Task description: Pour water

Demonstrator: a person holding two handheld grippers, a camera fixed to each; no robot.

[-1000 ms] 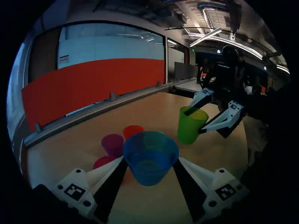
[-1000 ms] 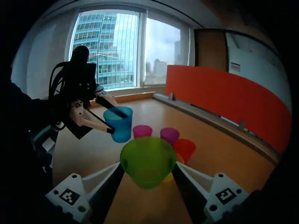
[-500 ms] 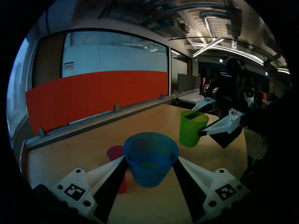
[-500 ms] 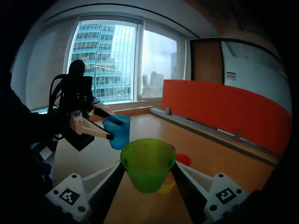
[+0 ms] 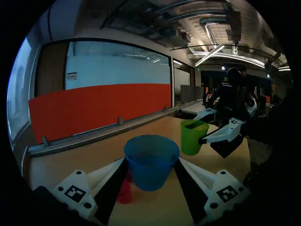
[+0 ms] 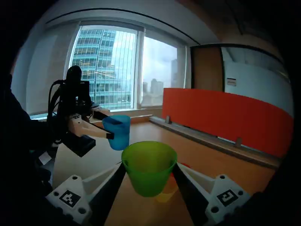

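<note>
Blue cup [image 5: 151, 162], green cup [image 6: 149, 167] hover over table [image 5: 67, 162] beside orange panel [image 5: 98, 107].

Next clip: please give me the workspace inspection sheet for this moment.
Surface: wooden table, no spill seen.
Job's things: blue cup and green cup, both upright and held apart above the table; water level cannot be told.
Clutter: red cup on the table under the blue cup; orange cup under the green cup.
Grippers: left gripper shut on the blue cup; right gripper shut on the green cup.
Cables: dark cables loop over the left gripper's body.
Surroundings: orange partition, large windows, ceiling strip lights.
</note>
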